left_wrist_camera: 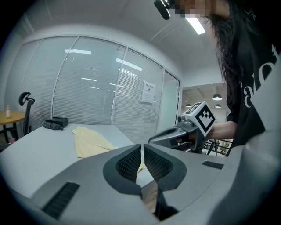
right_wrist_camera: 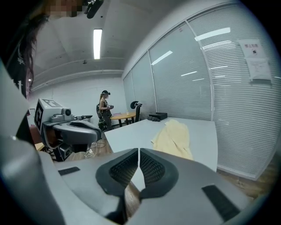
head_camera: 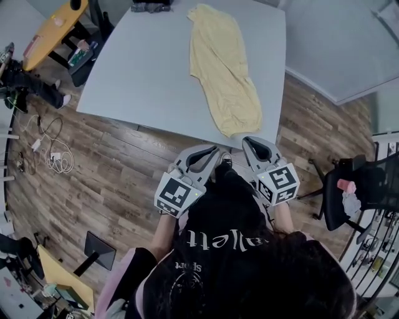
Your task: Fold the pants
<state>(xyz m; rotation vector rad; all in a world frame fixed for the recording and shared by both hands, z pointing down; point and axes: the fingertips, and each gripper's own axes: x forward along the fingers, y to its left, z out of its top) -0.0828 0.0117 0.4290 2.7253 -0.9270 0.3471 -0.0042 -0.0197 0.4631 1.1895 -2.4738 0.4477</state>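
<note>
Pants (head_camera: pixel 224 68), pale yellow, lie stretched out long on the grey counter (head_camera: pixel 143 68). They sit toward its right side, with one end at the far edge and the other right at the near edge in front of you. The cloth lies flat with some wrinkles (whether the legs are stacked I cannot tell).

You hold both grippers side by side just off the counter's near edge, over the wood floor (head_camera: pixel 118 180), close to your chest. Neither touches the pants. On your left gripper (head_camera: pixel 215 151) the fingers are pressed together with nothing between them. Your right gripper (head_camera: pixel 247 142) is the same, fingers closed and empty. Both point toward the pants' near end, and the right one is nearer to it.

A dark item (head_camera: pixel 151 6) sits at the counter's far end, well apart from the pants. A black chair (head_camera: pixel 355 187) stands to your right. Another person (right_wrist_camera: pixel 105 110) stands far back in the room by a round table.
</note>
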